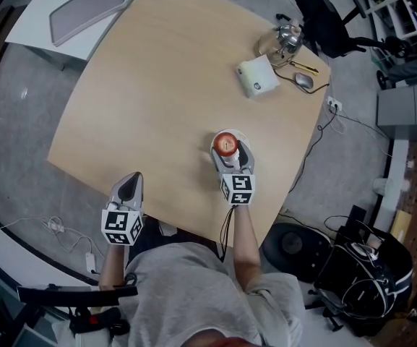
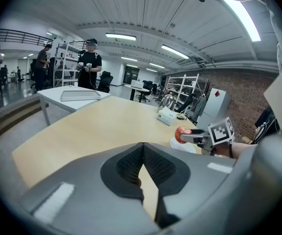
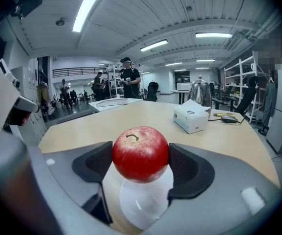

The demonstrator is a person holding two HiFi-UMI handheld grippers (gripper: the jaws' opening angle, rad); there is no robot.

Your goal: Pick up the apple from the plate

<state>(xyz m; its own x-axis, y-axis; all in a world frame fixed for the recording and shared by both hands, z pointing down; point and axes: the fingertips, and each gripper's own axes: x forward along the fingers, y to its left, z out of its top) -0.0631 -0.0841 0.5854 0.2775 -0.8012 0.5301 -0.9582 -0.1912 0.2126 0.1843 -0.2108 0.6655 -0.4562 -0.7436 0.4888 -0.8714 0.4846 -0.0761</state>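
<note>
A red apple (image 3: pixel 141 153) is clamped between the pads of my right gripper (image 3: pixel 141 161), stem up, lifted clear of the small white plate (image 3: pixel 145 202) just under it. In the head view the apple (image 1: pixel 226 144) and right gripper (image 1: pixel 230 150) hover over the plate (image 1: pixel 238 136) near the table's right edge. The left gripper view shows the apple (image 2: pixel 182 132) held above the plate (image 2: pixel 184 145). My left gripper (image 1: pixel 129 186) is shut and empty at the table's near edge; its pads (image 2: pixel 131 165) touch at the tips.
A white tissue box (image 1: pixel 258 76) lies at the far right of the wooden table (image 1: pixel 157 100), with a metal kettle (image 1: pixel 286 36), a pen and a mouse (image 1: pixel 304 81) beyond it. A white table with a tray (image 1: pixel 85 9) stands at far left. People stand in the background.
</note>
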